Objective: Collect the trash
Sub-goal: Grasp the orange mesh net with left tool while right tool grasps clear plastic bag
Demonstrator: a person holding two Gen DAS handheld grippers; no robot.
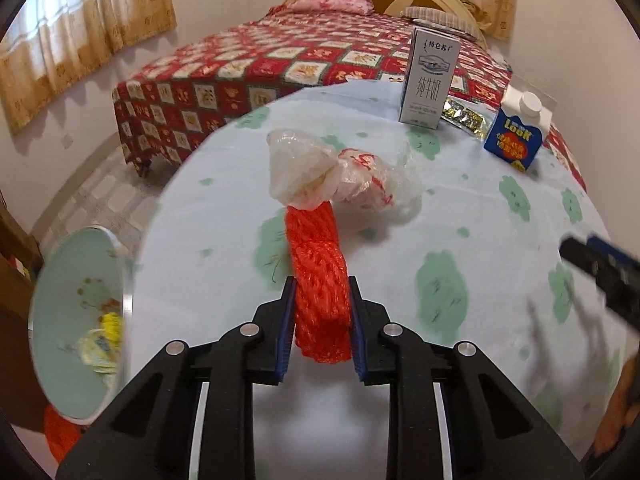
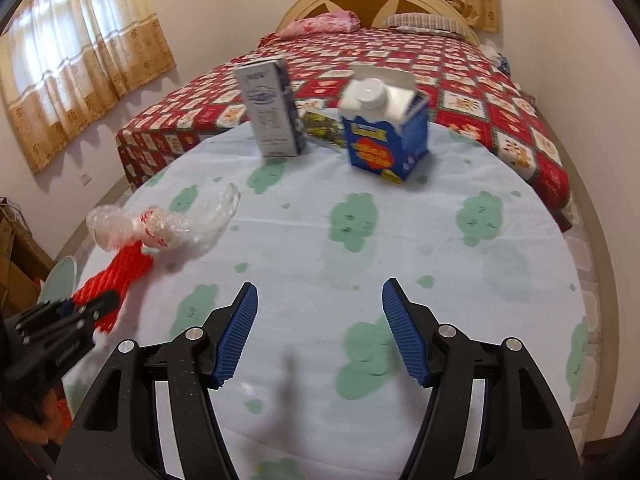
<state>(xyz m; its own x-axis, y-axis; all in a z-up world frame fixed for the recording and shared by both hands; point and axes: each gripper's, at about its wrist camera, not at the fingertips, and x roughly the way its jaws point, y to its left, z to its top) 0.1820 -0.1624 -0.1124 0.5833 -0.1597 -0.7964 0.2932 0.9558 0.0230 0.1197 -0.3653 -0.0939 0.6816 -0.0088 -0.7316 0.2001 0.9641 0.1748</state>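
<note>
Left wrist view: the round table (image 1: 460, 208) carries an orange mesh net (image 1: 318, 264), its long axis running near to far, far end against a crumpled plastic bag (image 1: 320, 172). Left gripper (image 1: 322, 300) is clamped on the net's near end. Right gripper (image 2: 320, 308) stands apart, empty.

The bench (image 2: 400, 240), under a pale cloth with green blotches, bears a grey milk carton (image 2: 272, 110), a blue carton (image 2: 386, 136), a gold-patterned wrapper (image 1: 466, 116) between them, and crumpled clear plastic (image 2: 192, 220).

Both wrist views look steeply down, close over the table (image 1: 460, 208), sharing its cartons (image 2: 272, 108)
</note>
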